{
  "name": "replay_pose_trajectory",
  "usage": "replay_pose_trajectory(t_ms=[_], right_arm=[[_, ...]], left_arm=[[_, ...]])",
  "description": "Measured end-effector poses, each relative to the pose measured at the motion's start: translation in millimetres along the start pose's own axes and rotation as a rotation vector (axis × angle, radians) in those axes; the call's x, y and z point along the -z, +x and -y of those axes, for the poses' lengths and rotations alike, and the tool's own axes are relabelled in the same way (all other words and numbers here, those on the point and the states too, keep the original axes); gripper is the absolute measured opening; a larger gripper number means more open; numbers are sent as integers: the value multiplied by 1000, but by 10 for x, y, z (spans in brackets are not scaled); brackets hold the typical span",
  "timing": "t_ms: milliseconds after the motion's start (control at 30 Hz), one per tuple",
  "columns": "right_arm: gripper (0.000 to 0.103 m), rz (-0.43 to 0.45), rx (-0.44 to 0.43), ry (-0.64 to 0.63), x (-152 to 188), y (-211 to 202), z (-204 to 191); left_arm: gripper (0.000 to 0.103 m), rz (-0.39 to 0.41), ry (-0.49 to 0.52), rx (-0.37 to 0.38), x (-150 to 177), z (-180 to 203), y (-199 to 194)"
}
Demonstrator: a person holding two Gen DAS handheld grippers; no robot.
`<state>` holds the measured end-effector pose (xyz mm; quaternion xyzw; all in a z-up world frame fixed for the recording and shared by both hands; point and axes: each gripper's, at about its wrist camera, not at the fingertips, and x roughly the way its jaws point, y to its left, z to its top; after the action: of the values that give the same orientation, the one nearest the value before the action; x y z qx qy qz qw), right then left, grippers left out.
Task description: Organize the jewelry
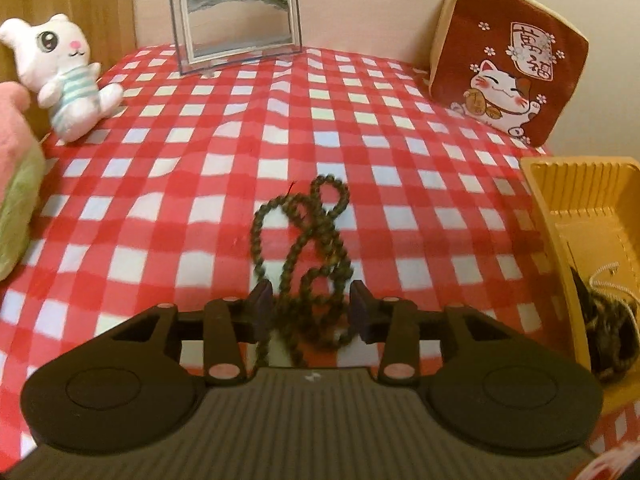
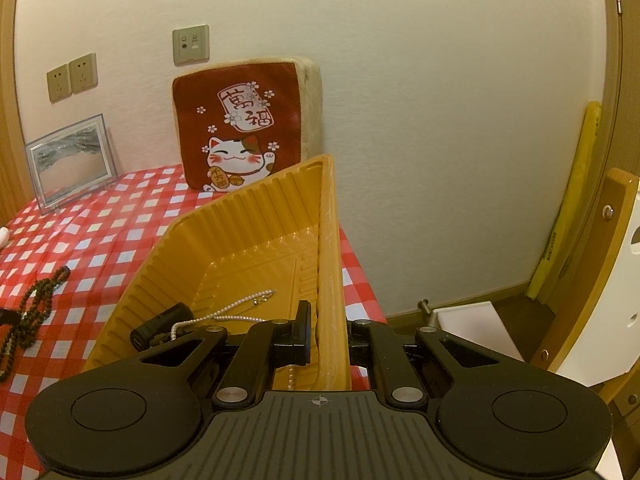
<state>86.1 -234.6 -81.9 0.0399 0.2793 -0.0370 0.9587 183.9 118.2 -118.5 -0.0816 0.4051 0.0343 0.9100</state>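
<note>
One strand remains outside the tray in the left wrist view: a dark bead necklace (image 1: 306, 240) lies looped on the red-and-white checked surface (image 1: 160, 184), its near end running between the spread jaws of the left gripper (image 1: 312, 312), which stand open on either side of the beads without closing on them. The yellow plastic tray (image 1: 560, 216) sits at the right edge, a dark tangle of beads already in it. In the right wrist view, the right gripper (image 2: 329, 332) has its jaws pressed onto the tray's right wall, one inside and one outside, tilting the tray. Inside lie a pearl chain (image 2: 236, 308) and a small black cylinder (image 2: 160, 326). By this showing the sorting is partly done; the bead necklace is yet to be lifted in.
</note>
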Motion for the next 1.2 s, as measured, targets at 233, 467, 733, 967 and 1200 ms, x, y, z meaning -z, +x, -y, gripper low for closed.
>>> replay_pose_trajectory(t_ms=[233, 467, 733, 967, 1200], right_arm=[[9, -6, 4, -1, -7, 2, -4], [9, -9, 7, 0, -7, 12, -3], [9, -11, 7, -3, -6, 18, -4], [9, -9, 4, 0, -3, 18, -5], [9, -3, -6, 1, -2, 3, -1]], left_arm=[[39, -21, 62, -17, -149, 60, 341], [24, -28, 89, -17, -168, 74, 492], [6, -4, 102, 6, -212, 38, 334], [6, 103, 102, 50, -391, -52, -227], [6, 259, 124, 100, -728, -48, -1027]])
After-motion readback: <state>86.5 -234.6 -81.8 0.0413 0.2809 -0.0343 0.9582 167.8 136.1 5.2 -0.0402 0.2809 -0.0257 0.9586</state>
